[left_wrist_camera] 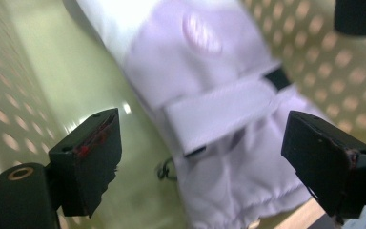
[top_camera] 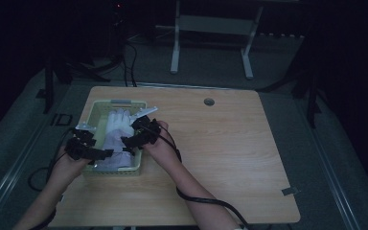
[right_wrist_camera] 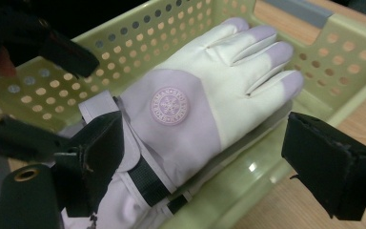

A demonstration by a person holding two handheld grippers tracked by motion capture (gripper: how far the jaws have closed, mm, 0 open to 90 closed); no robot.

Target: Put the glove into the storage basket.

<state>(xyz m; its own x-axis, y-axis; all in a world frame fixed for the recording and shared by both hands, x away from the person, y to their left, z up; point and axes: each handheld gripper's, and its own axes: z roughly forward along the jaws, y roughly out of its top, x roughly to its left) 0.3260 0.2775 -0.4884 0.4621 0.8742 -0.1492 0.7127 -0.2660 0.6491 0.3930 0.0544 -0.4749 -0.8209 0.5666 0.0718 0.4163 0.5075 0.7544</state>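
A lilac and white winter glove (top_camera: 117, 132) lies palm-down in a pale green perforated basket (top_camera: 92, 114) on the left part of the wooden table. My left gripper (top_camera: 95, 154) hangs over the basket's near left corner. In the left gripper view it (left_wrist_camera: 202, 120) is open above the glove's cuff strap (left_wrist_camera: 219, 114), touching nothing. My right gripper (top_camera: 135, 138) is over the basket's right side. Its own view shows it (right_wrist_camera: 205, 121) open above the glove (right_wrist_camera: 186, 105), with a round snowflake badge (right_wrist_camera: 170, 106) below the jaws. Nothing sits between either pair of pads.
The basket's walls (right_wrist_camera: 138, 33) rise around the glove on all sides. The wooden table (top_camera: 220, 143) stretches bare to the right, with a cable hole (top_camera: 209, 101) near its far edge. Cables trail from both grippers. A white desk frame (top_camera: 211, 28) stands behind on the dark floor.
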